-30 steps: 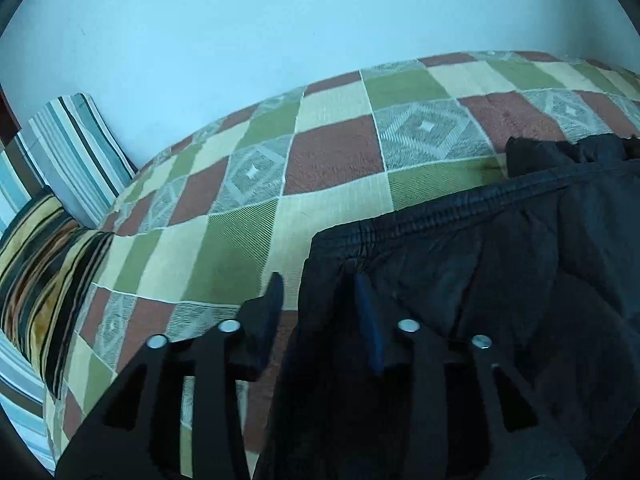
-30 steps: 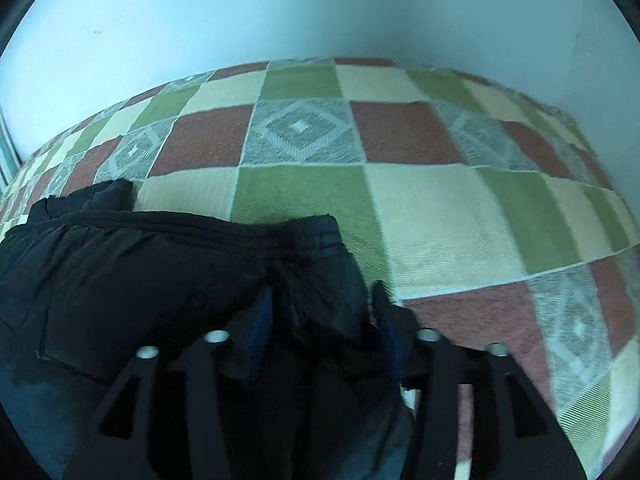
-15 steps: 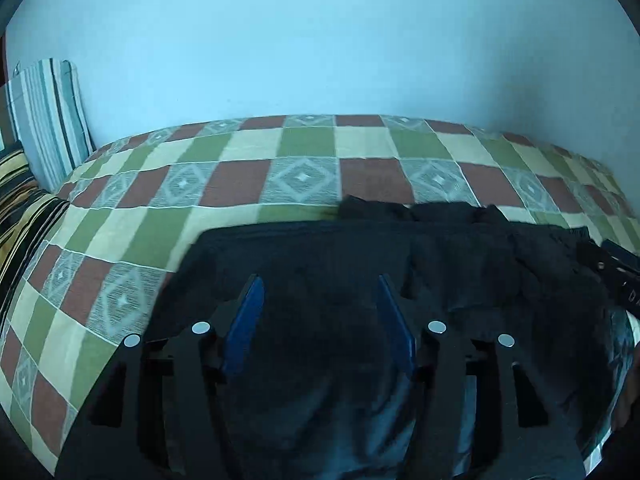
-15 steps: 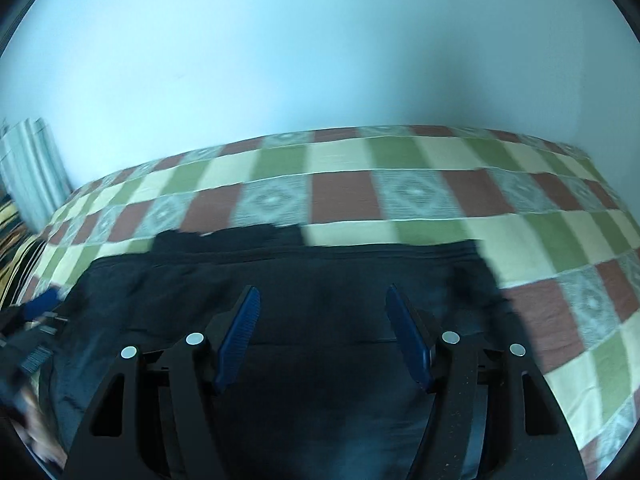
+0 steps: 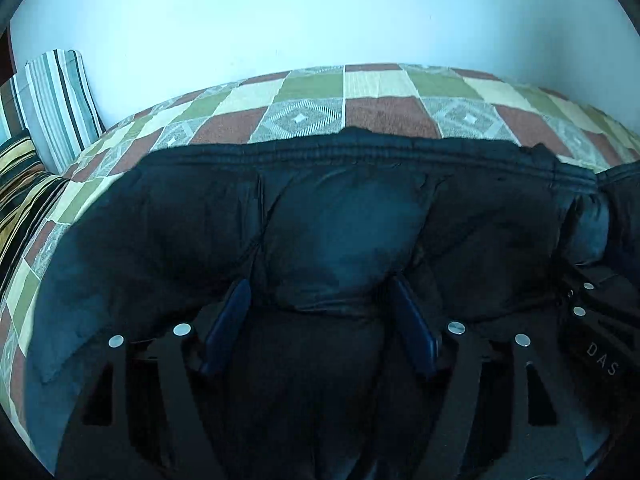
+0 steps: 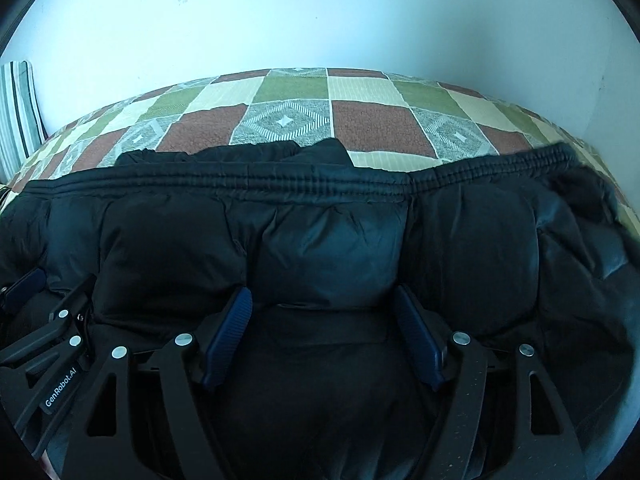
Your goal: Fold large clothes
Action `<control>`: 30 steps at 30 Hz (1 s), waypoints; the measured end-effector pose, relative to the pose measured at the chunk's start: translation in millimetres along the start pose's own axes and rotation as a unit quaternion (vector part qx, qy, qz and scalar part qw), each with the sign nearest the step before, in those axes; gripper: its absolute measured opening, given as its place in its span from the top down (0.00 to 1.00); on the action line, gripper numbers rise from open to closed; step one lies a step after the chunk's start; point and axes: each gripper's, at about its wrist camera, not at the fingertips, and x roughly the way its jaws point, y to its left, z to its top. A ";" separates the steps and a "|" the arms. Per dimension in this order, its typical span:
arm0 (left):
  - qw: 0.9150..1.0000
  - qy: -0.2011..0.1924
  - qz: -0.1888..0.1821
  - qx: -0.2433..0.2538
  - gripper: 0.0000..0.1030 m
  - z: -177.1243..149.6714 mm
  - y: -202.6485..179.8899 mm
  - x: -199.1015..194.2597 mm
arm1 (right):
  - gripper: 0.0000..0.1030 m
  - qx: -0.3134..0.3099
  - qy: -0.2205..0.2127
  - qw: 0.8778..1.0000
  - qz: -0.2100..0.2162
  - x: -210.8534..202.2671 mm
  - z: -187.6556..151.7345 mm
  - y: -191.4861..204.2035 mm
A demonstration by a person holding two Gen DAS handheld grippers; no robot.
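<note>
A black padded jacket (image 5: 340, 220) lies spread on the bed, its elastic hem (image 5: 360, 152) along the far edge. My left gripper (image 5: 319, 282) hovers over its middle with the jaws opening. A puffy panel bulges up between the blue pads (image 5: 228, 320), which do not press on it. My right gripper (image 6: 322, 291) stands the same way over the jacket (image 6: 328, 248), jaws opening and holding nothing. The two tools are side by side: the left gripper's frame (image 6: 56, 336) shows at the left edge of the right wrist view.
A checked bedspread (image 5: 384, 112) in green, red, cream and grey runs beyond the jacket to a pale wall (image 5: 320, 20). Striped pillows (image 5: 60, 104) stand at the far left; one of them (image 6: 16, 108) also shows in the right wrist view.
Both grippers have let go of the jacket's hem corners and moved inward over its middle. Their jaws have spread wider. The jacket now lies flat with its hem straight.
</note>
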 end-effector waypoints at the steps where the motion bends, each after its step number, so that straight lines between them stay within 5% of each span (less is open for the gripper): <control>1: 1.000 0.000 -0.001 0.000 0.30 -0.7 0.1 1.9 | 0.30 0.002 -0.002 1.000 0.001 1.1 -1.2 -0.7; 30: 1.000 0.015 0.000 0.012 0.29 2.0 -2.6 4.7 | 0.29 -0.007 0.002 1.000 -0.014 -2.3 3.2 2.6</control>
